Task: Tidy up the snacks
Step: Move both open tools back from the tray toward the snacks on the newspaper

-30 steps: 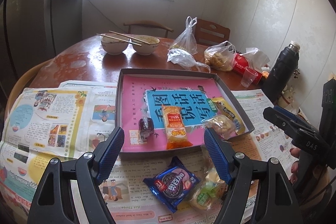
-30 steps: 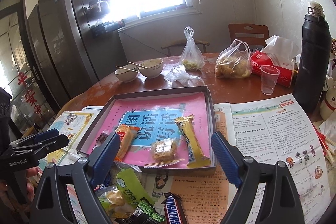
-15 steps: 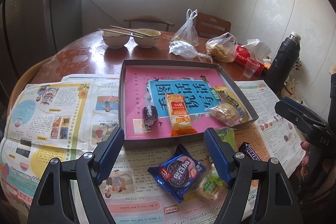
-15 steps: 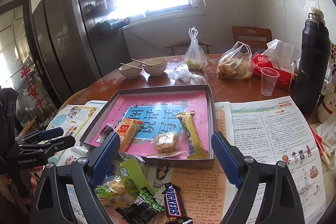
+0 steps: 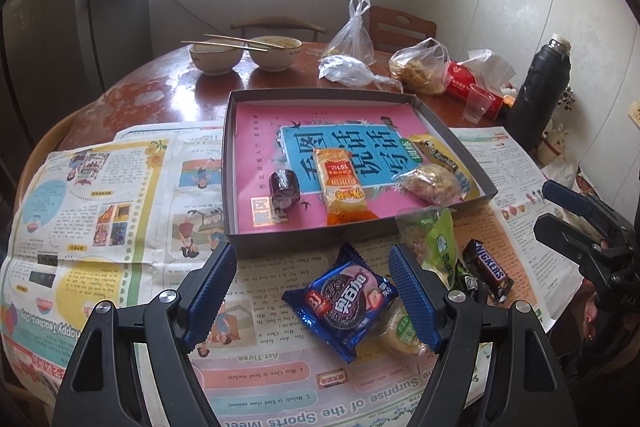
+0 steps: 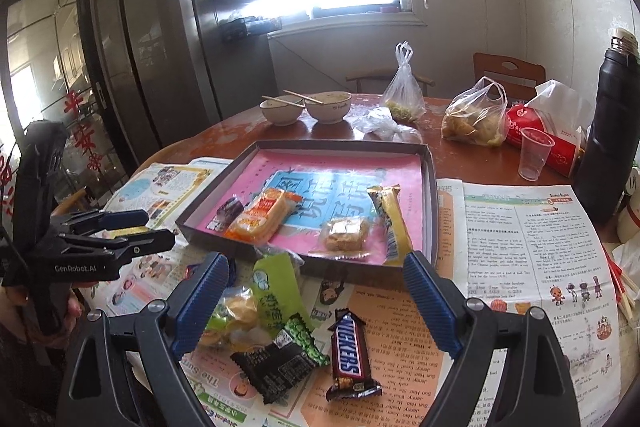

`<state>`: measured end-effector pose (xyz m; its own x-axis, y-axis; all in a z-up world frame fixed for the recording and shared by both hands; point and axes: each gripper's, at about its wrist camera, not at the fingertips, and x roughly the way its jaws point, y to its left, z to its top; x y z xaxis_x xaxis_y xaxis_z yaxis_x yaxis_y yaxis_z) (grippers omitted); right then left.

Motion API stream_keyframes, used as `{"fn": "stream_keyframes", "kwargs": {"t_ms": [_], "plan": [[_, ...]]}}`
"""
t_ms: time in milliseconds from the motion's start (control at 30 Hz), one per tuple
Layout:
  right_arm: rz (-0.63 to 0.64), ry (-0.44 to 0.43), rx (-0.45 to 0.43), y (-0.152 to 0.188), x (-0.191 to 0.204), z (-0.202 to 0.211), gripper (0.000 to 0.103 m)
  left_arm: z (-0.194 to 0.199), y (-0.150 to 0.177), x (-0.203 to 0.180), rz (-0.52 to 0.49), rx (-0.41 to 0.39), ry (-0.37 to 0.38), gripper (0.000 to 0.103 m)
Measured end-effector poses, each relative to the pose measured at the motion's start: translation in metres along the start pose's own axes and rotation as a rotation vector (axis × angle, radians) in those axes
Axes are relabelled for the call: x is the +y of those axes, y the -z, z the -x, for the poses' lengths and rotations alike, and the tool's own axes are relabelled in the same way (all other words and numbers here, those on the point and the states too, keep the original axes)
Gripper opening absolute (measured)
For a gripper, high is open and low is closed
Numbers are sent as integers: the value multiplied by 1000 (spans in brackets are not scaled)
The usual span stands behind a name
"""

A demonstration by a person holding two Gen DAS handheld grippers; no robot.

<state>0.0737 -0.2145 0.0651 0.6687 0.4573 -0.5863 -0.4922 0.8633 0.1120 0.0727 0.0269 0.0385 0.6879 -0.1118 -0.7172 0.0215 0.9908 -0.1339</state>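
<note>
- The left gripper (image 5: 312, 291) hangs with jaws apart and empty at lower centre; since a second ago the blue cookie pack (image 5: 342, 301) has come to lie between its tips, so a pick looks near
- The tray (image 5: 240, 163), mid-frame, holds four snacks as before
- The right gripper (image 6: 316, 291), spread wide and empty, has drifted over the loose pile
- Readable: "SNICKERS" on the chocolate bar (image 6: 350, 355), "GenRobot.AI" on the tool

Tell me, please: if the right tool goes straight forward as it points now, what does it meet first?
Probably the Snickers bar, lying between the open right tool fingers on the newspaper; depth is uncertain.
</note>
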Motion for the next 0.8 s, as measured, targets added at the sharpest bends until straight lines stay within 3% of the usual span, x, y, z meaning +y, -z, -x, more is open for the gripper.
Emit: {"fn": "stream_keyframes", "kwargs": {"t_ms": [567,800], "plan": [[72,-44,52,25,13,-5,89,-11,15,-7,-71,56,-17,80],[208,-62,130,43,33,-19,89,-16,19,-11,-102,77,-13,80]]}}
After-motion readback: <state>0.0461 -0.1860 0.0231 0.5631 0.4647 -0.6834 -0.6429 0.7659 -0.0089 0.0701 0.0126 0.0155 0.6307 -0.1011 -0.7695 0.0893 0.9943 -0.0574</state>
